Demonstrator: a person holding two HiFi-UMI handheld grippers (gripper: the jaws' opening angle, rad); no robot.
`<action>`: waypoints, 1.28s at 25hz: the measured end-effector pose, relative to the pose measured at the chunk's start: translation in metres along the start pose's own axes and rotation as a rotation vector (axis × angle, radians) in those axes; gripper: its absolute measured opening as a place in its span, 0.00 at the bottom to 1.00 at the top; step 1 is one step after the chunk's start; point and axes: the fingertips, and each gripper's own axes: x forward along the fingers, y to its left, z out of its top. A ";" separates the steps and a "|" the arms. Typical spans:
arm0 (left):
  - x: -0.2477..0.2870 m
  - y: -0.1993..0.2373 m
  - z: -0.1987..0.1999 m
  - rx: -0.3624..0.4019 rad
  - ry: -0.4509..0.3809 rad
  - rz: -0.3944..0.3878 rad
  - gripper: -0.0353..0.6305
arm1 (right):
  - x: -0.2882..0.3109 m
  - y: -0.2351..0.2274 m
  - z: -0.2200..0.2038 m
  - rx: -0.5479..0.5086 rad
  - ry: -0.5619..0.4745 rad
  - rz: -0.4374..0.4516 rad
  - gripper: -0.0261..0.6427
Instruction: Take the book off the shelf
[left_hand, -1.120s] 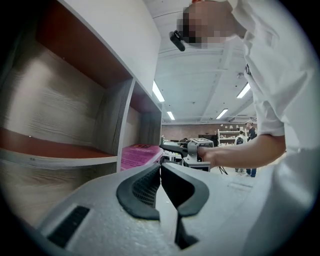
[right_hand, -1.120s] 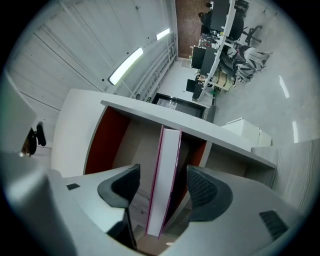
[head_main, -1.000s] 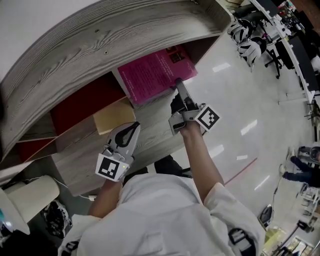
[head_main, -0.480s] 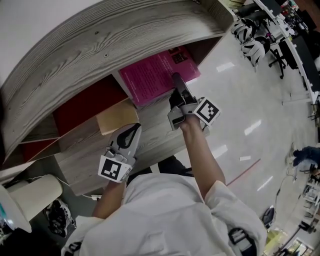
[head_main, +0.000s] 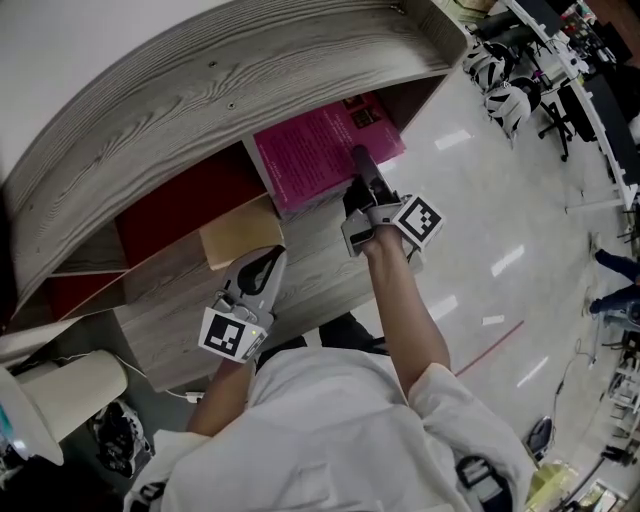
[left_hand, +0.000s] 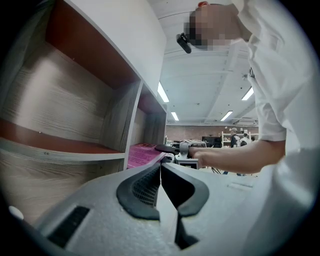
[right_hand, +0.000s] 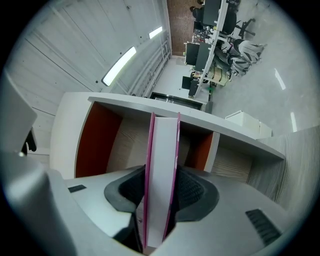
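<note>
A magenta book (head_main: 320, 150) lies flat in the right compartment of the grey wooden shelf (head_main: 200, 80), its edge sticking out over the front. My right gripper (head_main: 362, 165) is at that edge. In the right gripper view the book (right_hand: 165, 165) sits between the closing jaws of the right gripper (right_hand: 161, 195), with both pads against its covers. My left gripper (head_main: 266, 262) hangs in front of the lower shelf board, clear of the book. Its jaws (left_hand: 160, 167) are shut with nothing in them.
A tan book (head_main: 238, 232) lies in the red-backed middle compartment. A white cylinder (head_main: 60, 395) stands at lower left. Helmets (head_main: 500, 75), desks and chairs line the glossy floor at right, with a person (head_main: 615, 270) far right.
The right gripper stays at the book's edge, and both have shifted slightly to the right in the picture. The left gripper has hardly moved.
</note>
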 end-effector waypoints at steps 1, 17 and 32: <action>-0.002 0.000 0.001 0.001 0.000 -0.002 0.08 | -0.001 0.000 0.000 0.002 -0.004 -0.003 0.28; -0.028 -0.001 0.025 0.019 -0.063 -0.069 0.08 | -0.045 0.064 0.007 -0.222 -0.076 0.047 0.27; -0.057 0.003 0.057 0.072 -0.090 -0.176 0.08 | -0.109 0.137 -0.006 -0.686 -0.182 -0.058 0.27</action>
